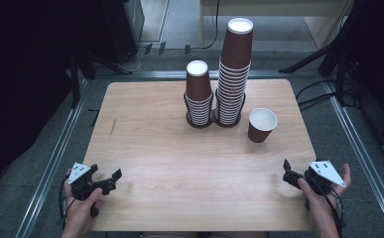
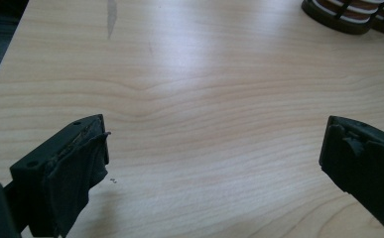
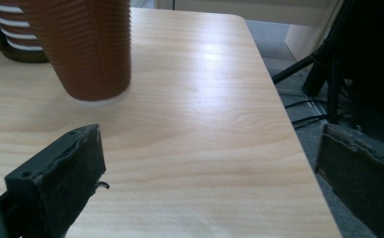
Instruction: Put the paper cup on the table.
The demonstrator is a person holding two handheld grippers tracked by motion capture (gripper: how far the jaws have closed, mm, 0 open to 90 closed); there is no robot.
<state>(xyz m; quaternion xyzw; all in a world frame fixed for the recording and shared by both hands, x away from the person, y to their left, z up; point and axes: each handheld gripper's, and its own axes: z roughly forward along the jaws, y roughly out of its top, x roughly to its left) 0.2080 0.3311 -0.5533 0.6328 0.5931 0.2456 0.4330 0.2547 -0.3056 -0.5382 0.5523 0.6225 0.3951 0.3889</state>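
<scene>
Work surface: one light wooden table [image 1: 179,163], rectangular with rounded corners, set on a grey floor with metal rails along both sides.

Cups — three groups, counted in the high view:
- One single brown paper cup [image 1: 262,125], upright, mouth up, white inside. It stands on the right half of the table, just beside the taller stack and apart from it. In the right gripper view its ribbed brown wall sits ahead of the jaws, towards the upper left.
- One tall stack of cups [image 1: 233,74], inverted, seated in a dark ring holder at the table's far middle.
- One short stack of cups [image 1: 198,94], inverted, in a second ring holder, just left of the tall stack. The cups within each stack are too many and too tightly nested to number reliably.

Tools — two:
- Left gripper [image 1: 109,179], held in one hand at the near left edge. Jaws stand wide apart with bare wood between them; nothing held.
- Right gripper [image 1: 285,171], held in the other hand at the near right edge. Jaws likewise spread apart, nothing between them, well short of the single cup.

Each gripper carries one grey three-cornered plate on top.
</scene>
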